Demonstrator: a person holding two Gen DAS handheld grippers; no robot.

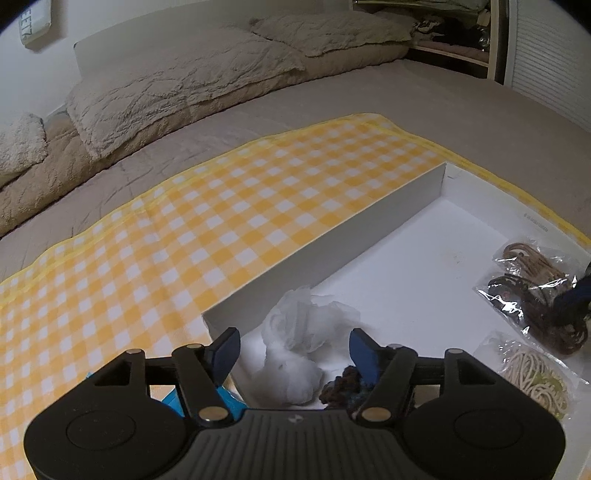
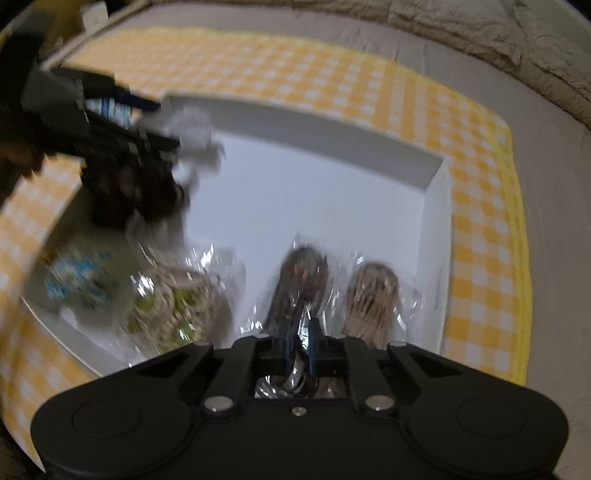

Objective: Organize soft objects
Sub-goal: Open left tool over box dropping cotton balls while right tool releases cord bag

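A big white box sits on a yellow and white checked cloth spread over a bed.

The left gripper hangs over one corner of the box. Its blue jaws stand about half open and hold nothing. A white crumpled fluffy thing lies on the box floor between them, but the pads are not pressing on it. A dark knitted bit lies just beside the white thing, near the right-hand pad.

The right gripper points down into the same box. Its jaws are closed tight on the shiny clear wrap of a dark brown cord bundle. Just beside it lies a light brown cord bundle in its own clear bag. On the other side lies a cream and green cord bundle, also bagged. A blue and white packet lies farther along, too blurry to read.

The far box wall has a small line of print, too tiny to read. A sign on the wall shows letters like "EET".
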